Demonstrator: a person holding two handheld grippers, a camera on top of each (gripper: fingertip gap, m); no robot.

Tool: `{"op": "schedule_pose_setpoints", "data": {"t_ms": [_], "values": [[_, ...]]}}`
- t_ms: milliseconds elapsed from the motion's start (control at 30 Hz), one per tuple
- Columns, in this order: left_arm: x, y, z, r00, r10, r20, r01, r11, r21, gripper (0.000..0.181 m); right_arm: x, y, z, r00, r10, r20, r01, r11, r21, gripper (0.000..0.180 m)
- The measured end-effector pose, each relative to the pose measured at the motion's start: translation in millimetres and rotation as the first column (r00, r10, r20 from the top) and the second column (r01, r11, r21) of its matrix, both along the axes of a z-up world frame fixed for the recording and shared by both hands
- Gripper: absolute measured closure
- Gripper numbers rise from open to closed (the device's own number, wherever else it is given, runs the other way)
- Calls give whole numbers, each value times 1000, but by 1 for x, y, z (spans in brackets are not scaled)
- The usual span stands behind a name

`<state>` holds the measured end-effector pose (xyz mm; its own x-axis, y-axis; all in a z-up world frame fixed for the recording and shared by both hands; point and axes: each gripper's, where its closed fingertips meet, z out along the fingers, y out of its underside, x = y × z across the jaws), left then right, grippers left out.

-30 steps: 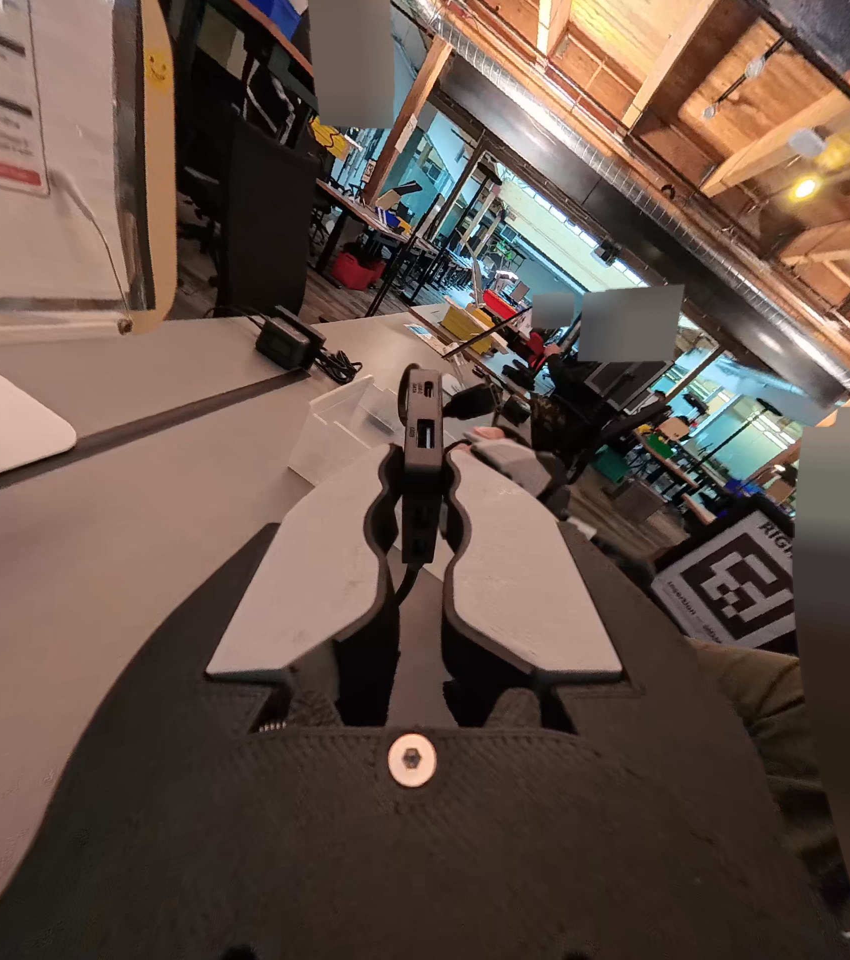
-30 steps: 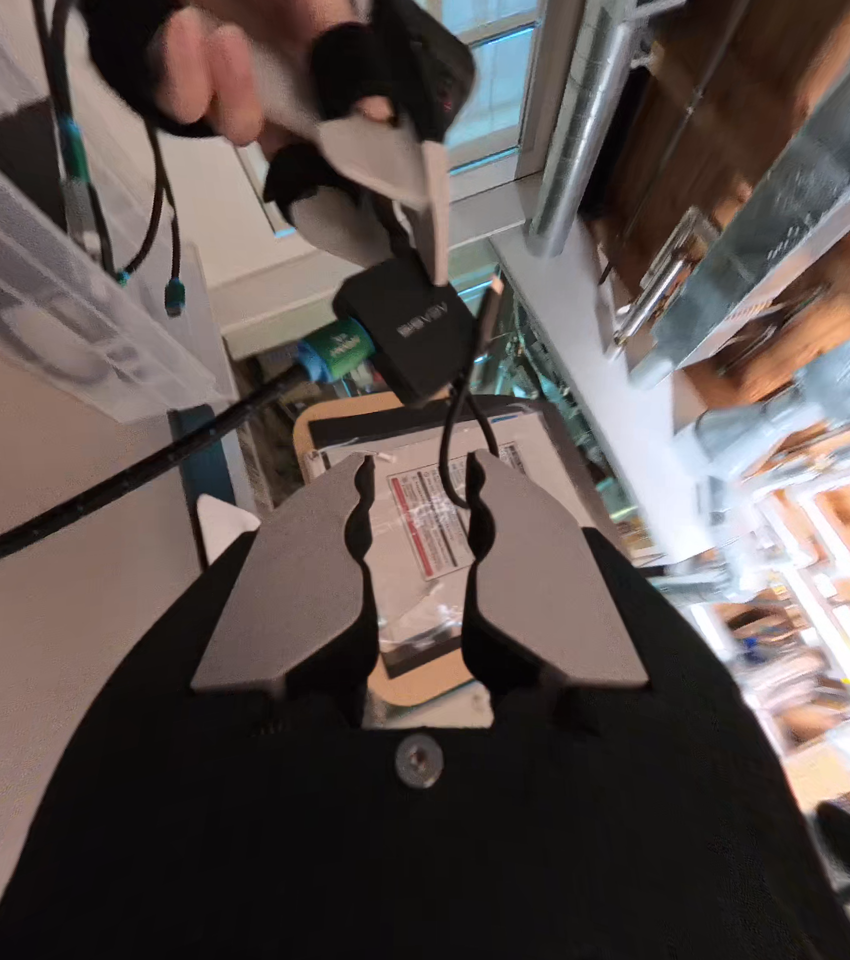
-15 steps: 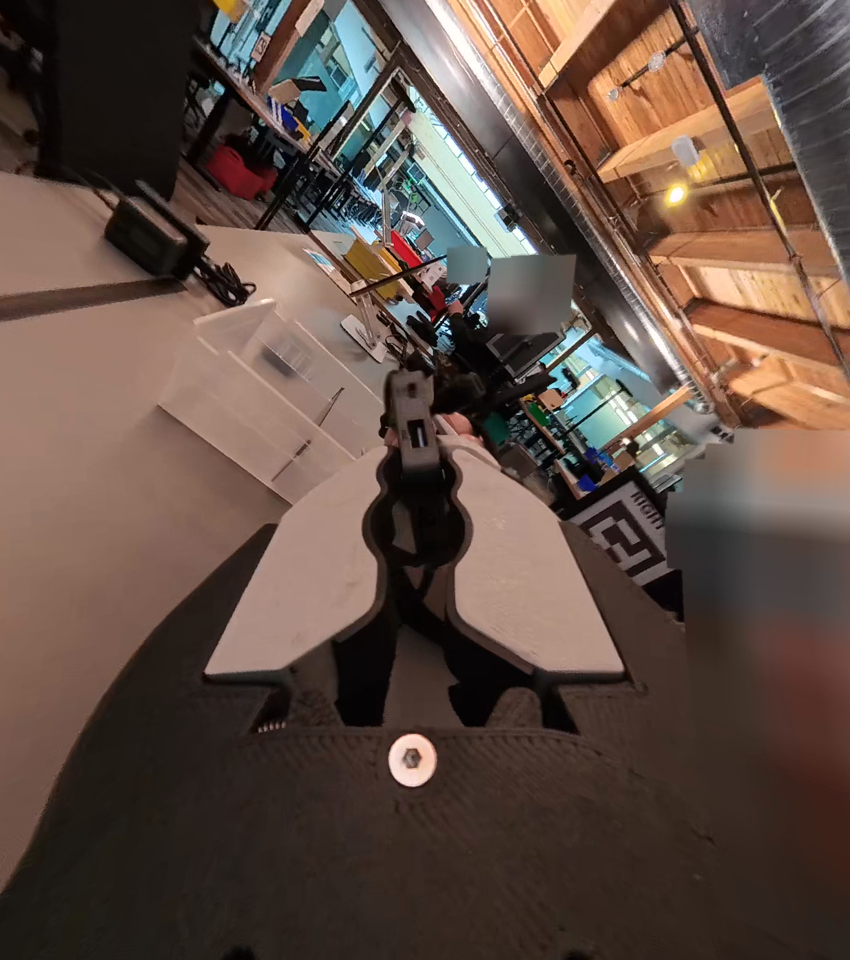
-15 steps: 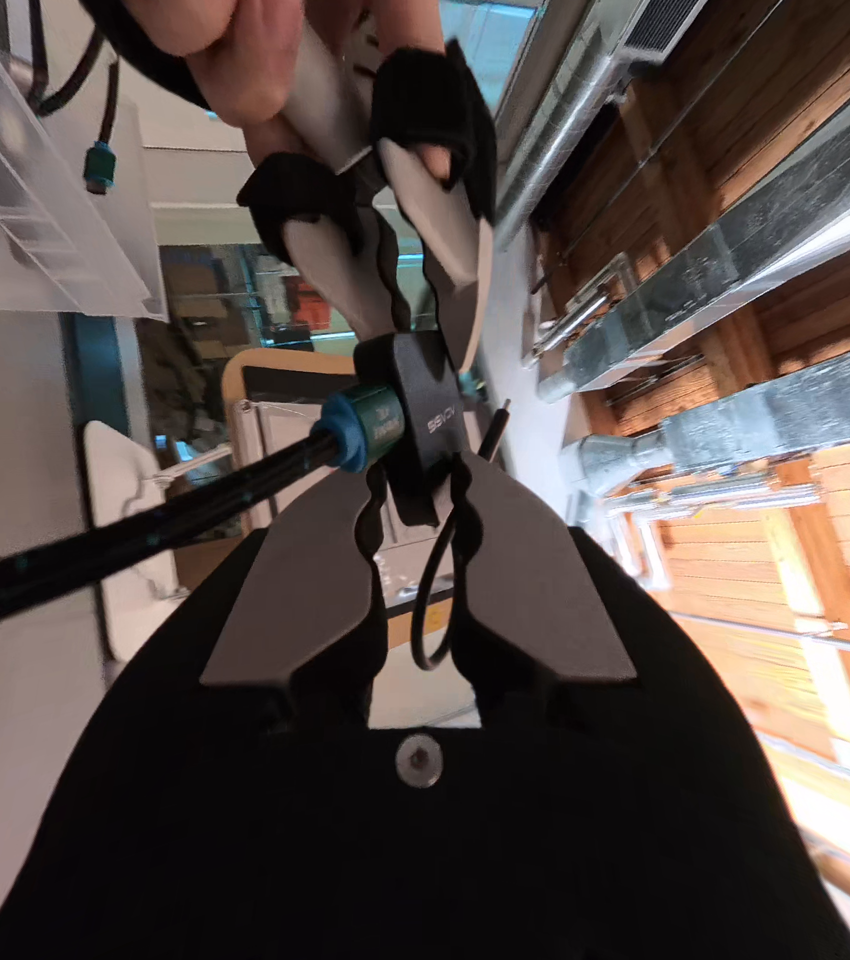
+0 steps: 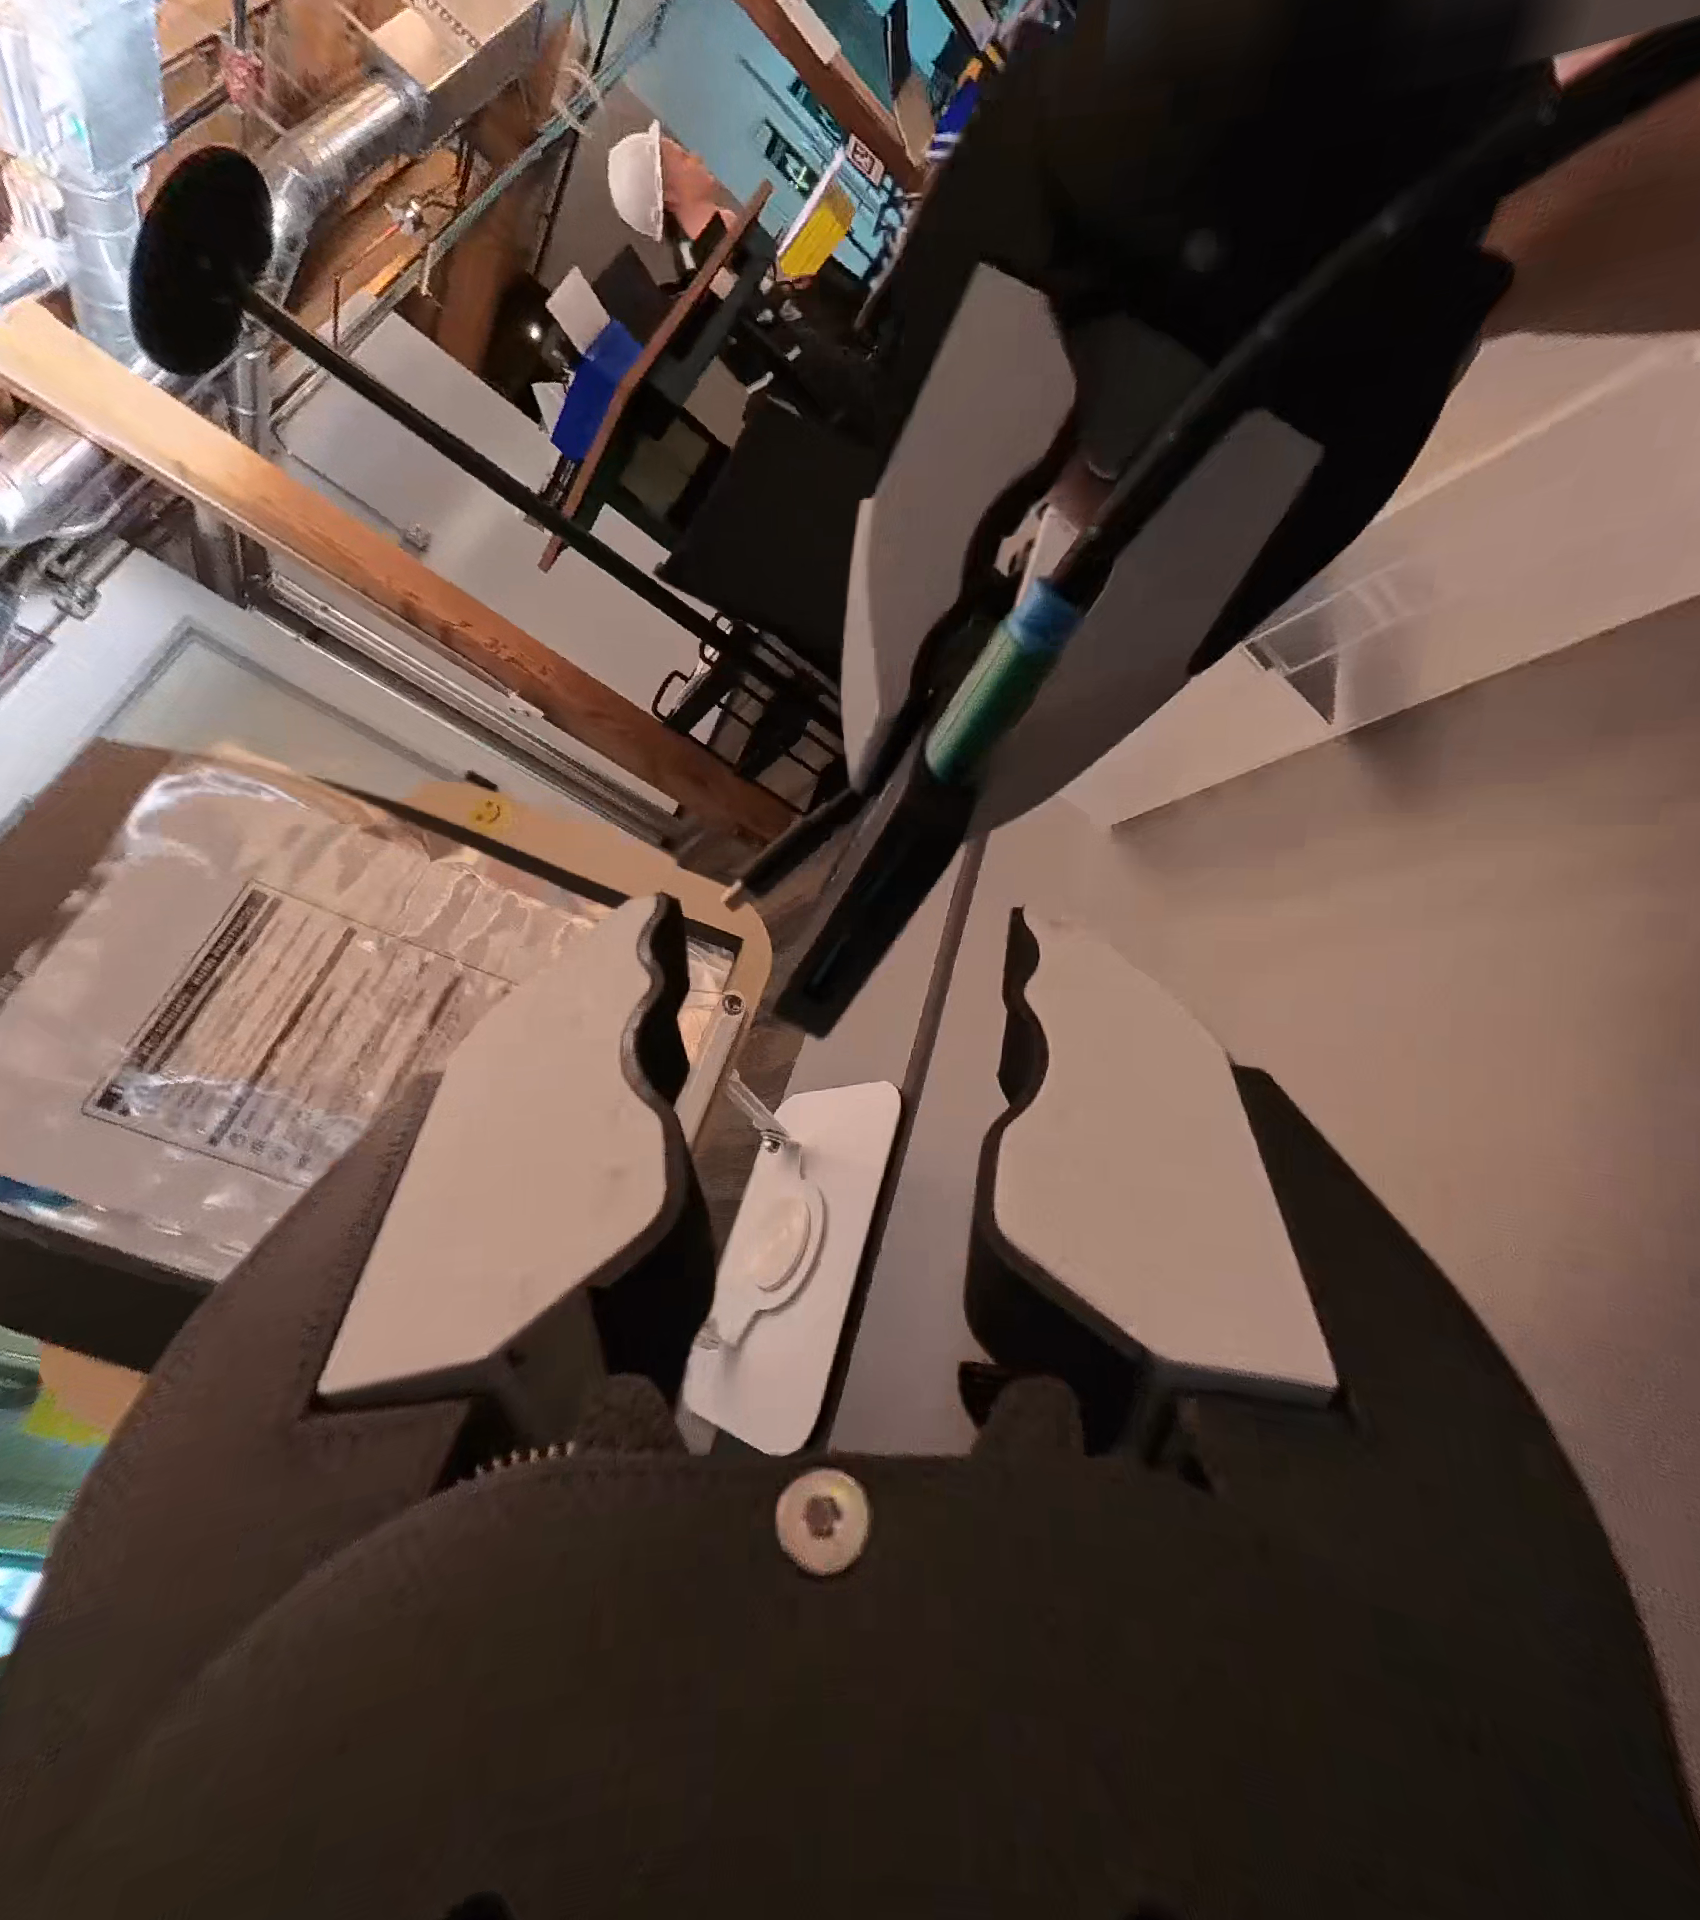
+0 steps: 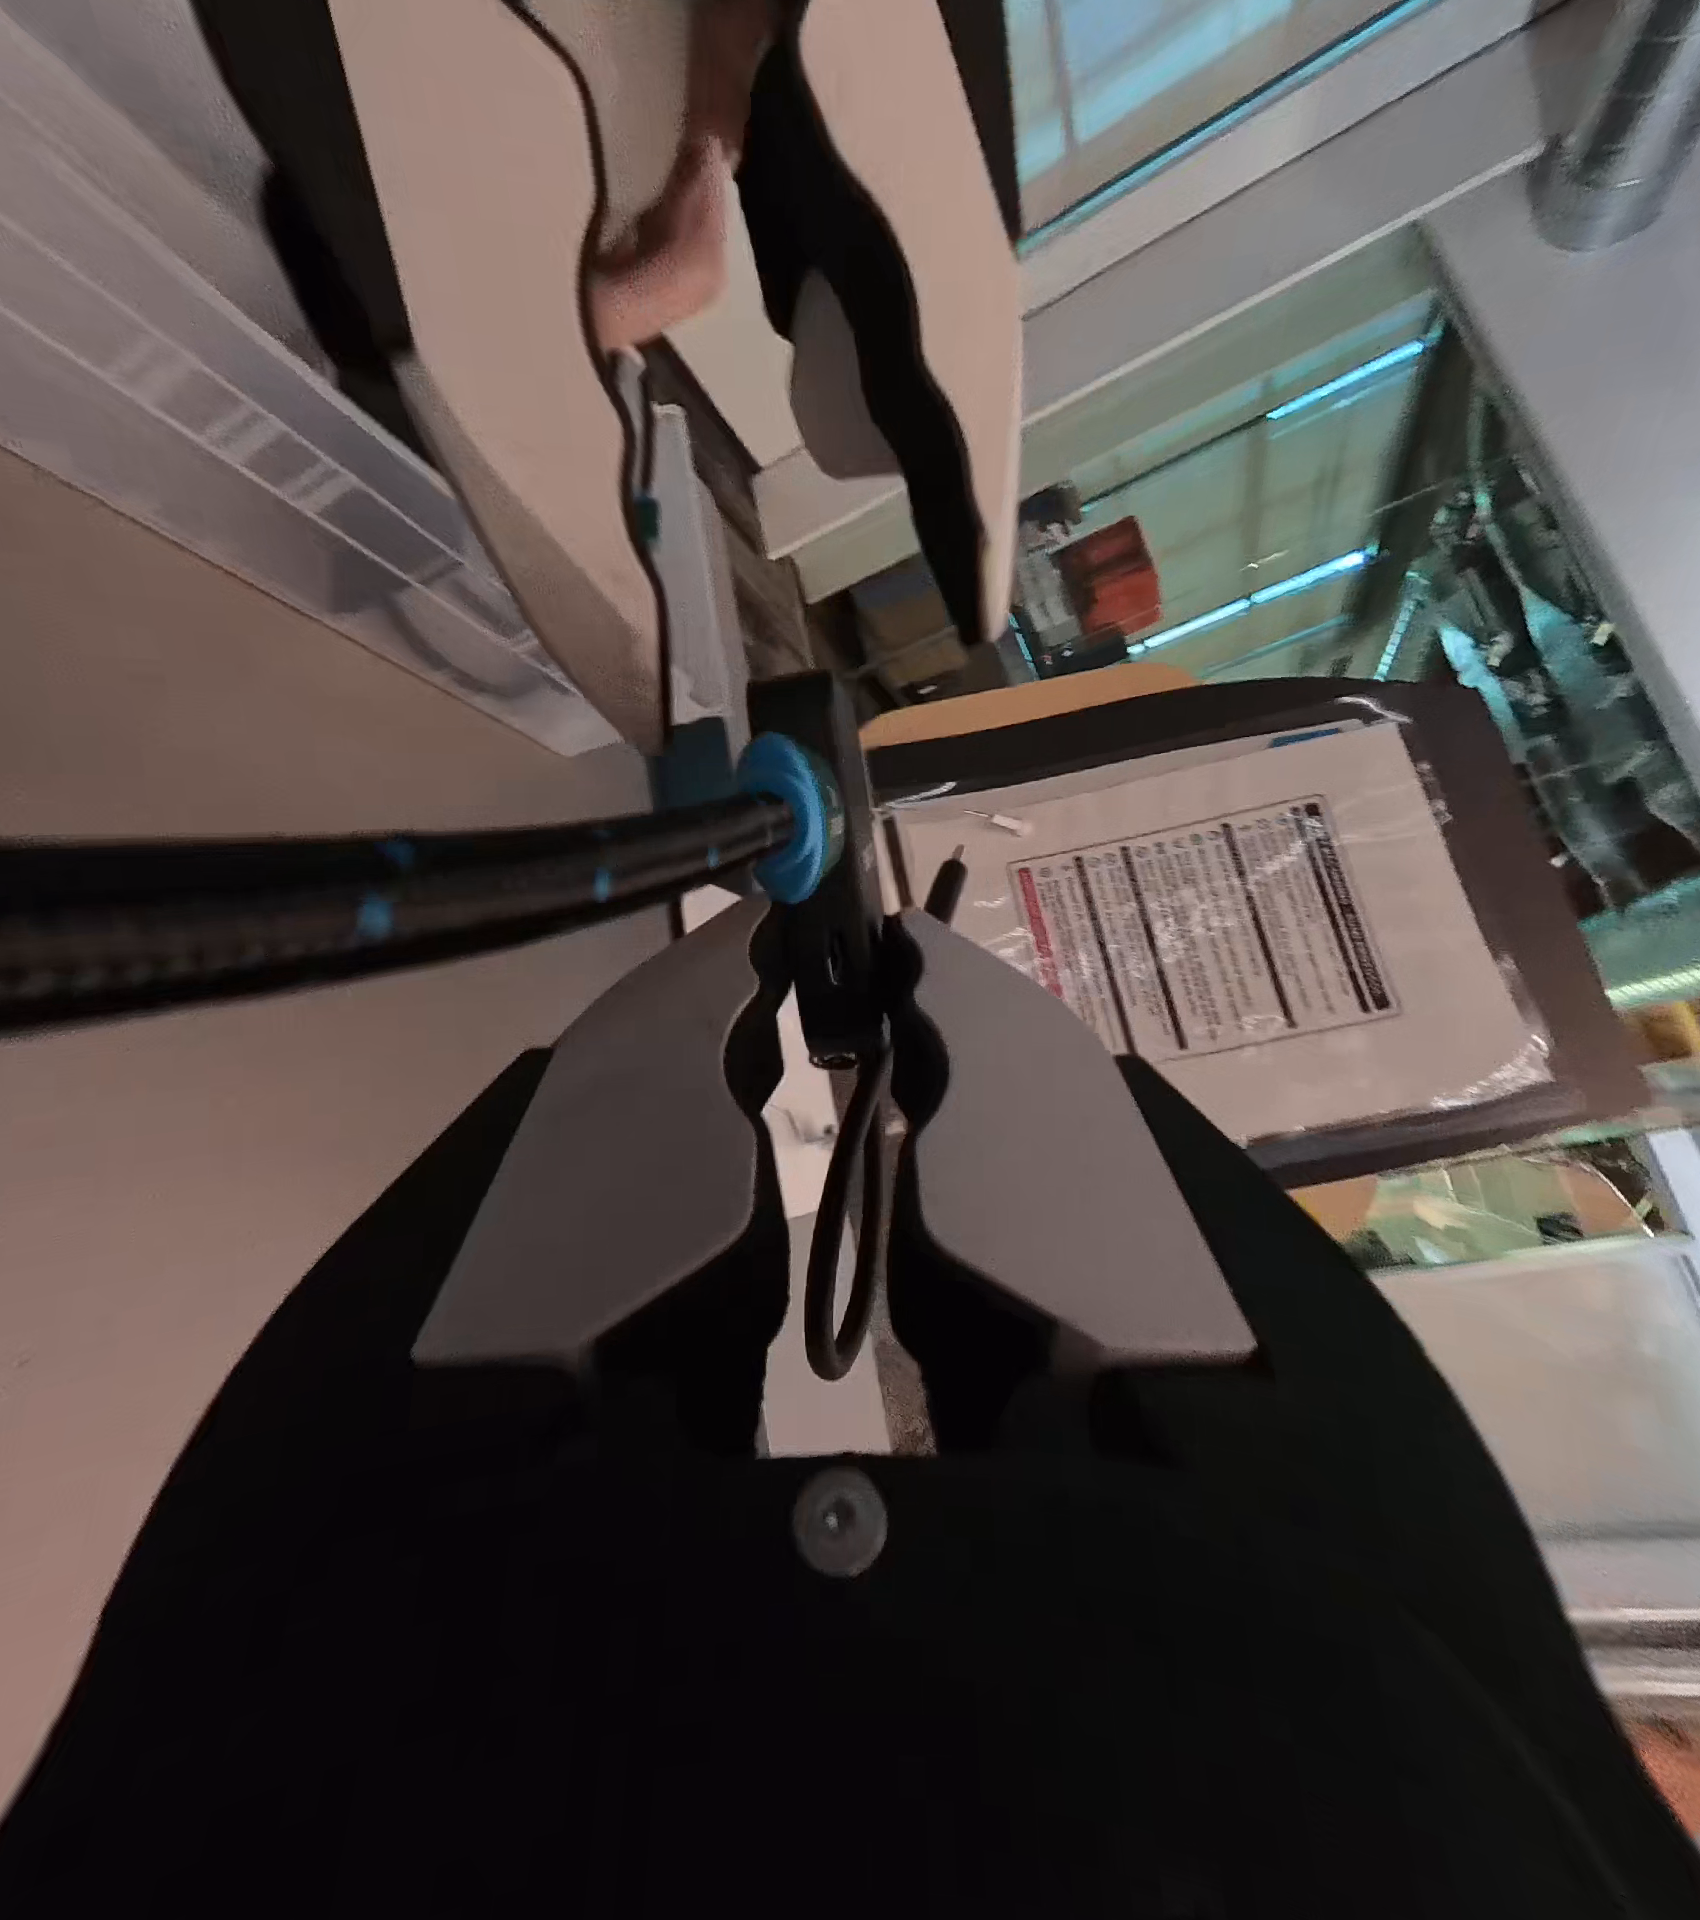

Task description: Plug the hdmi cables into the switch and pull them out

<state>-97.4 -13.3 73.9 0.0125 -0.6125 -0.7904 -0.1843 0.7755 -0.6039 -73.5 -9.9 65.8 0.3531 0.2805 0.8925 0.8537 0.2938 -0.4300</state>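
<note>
The black switch (image 6: 830, 935) is clamped edge-on between the fingertips of my right gripper (image 6: 833, 930), held up off the table. A black braided hdmi cable (image 6: 306, 904) comes in from the left, and its blue-green plug (image 6: 789, 831) sits in the switch's side. The switch's short pigtail cable (image 6: 846, 1247) loops down between my right fingers. My left gripper (image 5: 841, 935) is open and empty, its tips just short of the switch (image 5: 867, 914). In the left wrist view, my right gripper (image 5: 924, 800) comes in from above, with the plug (image 5: 981, 696) between its fingers.
A grey table (image 5: 1448, 1039) lies below, with a clear plastic box (image 5: 1448, 623) on it. A framed sheet under plastic (image 6: 1241, 914) stands at the table's end, and a white pad (image 5: 804, 1247) lies near it. A person's hand (image 6: 669, 239) is on the left gripper.
The switch has passed over: my left gripper has opened and let it go, and my right gripper has shut on it. Both views have swung round.
</note>
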Motion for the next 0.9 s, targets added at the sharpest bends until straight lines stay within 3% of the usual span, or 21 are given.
{"op": "schedule_pose_setpoints", "data": {"t_ms": [100,333,667,900], "values": [[5,-1,-11,999,13,-34,-10,996,87,127,-11,-7,-7,996,81,25,-80,996,-28,162],[11,-12,-36,992,-16,-126,43,977,210,160,-19,-9,-20,987,151,56,-147,987,-63,160],[17,3,-46,984,83,-161,-36,961,273,166,-8,3,-32,994,94,58,-90,993,-79,160],[9,29,-36,977,181,-113,-139,941,309,166,16,-1,10,999,-2,-44,5,998,62,155]]}}
